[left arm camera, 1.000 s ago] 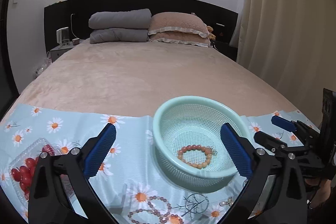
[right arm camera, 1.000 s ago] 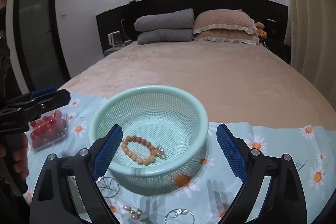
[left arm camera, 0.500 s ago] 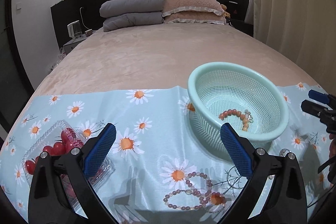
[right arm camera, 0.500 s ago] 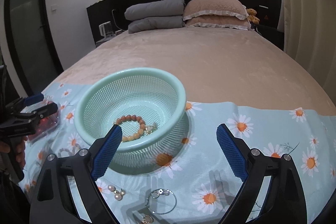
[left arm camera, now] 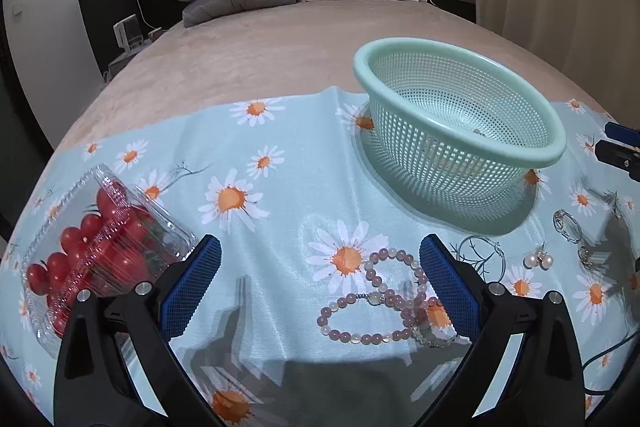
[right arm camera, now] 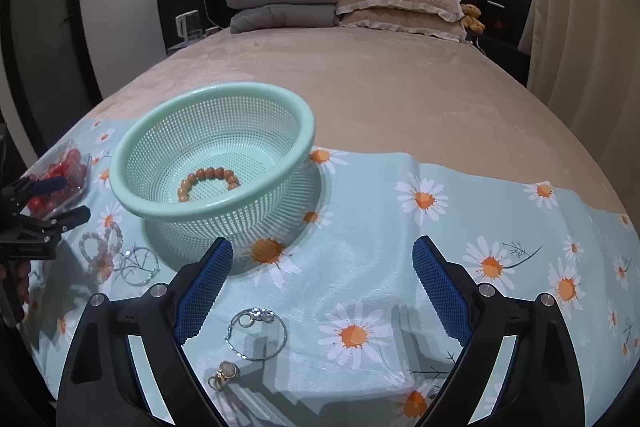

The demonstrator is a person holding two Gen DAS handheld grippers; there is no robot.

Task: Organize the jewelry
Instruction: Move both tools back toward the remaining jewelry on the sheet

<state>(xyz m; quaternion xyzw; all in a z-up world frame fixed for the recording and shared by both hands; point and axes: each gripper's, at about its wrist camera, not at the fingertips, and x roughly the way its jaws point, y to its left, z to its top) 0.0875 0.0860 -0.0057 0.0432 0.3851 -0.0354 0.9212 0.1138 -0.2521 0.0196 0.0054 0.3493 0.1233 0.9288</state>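
A mint mesh basket (left arm camera: 460, 123) (right arm camera: 216, 163) stands on the daisy cloth and holds an orange bead bracelet (right arm camera: 208, 181). A pink bead bracelet (left arm camera: 380, 303) (right arm camera: 100, 247) lies on the cloth just ahead of my open, empty left gripper (left arm camera: 320, 283), between its fingers toward the right one. A thin hoop (left arm camera: 480, 253), pearl earrings (left arm camera: 538, 259) and a ring (left arm camera: 566, 225) lie to its right. My right gripper (right arm camera: 322, 285) is open and empty above a silver bangle (right arm camera: 258, 333) and a small gold earring (right arm camera: 224, 373).
A clear box of cherry tomatoes (left arm camera: 96, 251) sits at the cloth's left end. The daisy cloth (right arm camera: 440, 247) covers the bed's foot. Beyond lie the beige bedspread, pillows (right arm camera: 396, 3) and a black headboard. A curtain hangs on the right.
Both grippers have dropped lower and closer to the cloth. The left one swung left away from the basket toward the pink bracelet. The right one moved right of the basket over the bangle.
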